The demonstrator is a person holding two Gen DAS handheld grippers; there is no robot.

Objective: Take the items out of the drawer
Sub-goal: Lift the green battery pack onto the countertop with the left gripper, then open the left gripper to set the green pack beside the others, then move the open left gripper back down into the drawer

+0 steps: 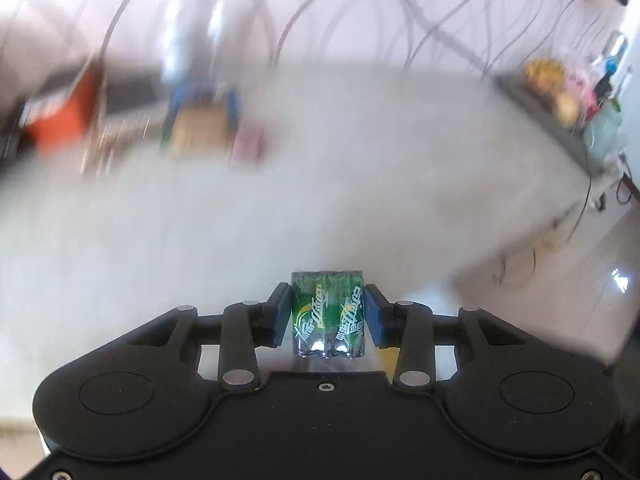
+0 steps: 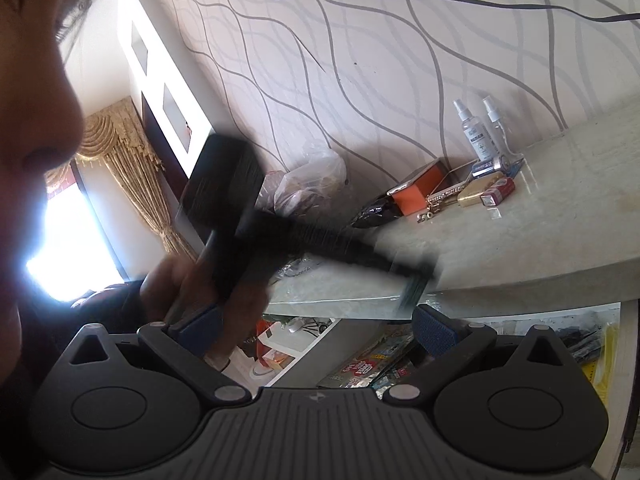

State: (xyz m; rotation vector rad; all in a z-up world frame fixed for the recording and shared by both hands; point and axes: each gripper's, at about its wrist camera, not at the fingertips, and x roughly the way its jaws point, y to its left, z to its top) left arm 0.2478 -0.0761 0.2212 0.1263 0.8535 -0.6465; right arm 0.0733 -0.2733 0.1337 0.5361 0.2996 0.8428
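My left gripper [image 1: 327, 312] is shut on a green shrink-wrapped pack of batteries [image 1: 327, 314] and holds it above the pale countertop [image 1: 320, 200]; the view is motion-blurred. In the right wrist view my right gripper [image 2: 316, 330] is open and empty, above the open drawer [image 2: 376, 360], which holds printed packets and a yellow item. The left gripper [image 2: 280, 240] crosses that view as a dark blur with the green pack [image 2: 412, 292] at its tip, over the counter's front edge.
On the counter by the wall lie an orange box [image 2: 420, 192], a phone, a gold lighter [image 2: 478, 194], a red cigarette pack [image 2: 500, 192], two spray bottles [image 2: 478, 132] and a plastic bag [image 2: 316, 172]. The person's face fills the right view's left edge.
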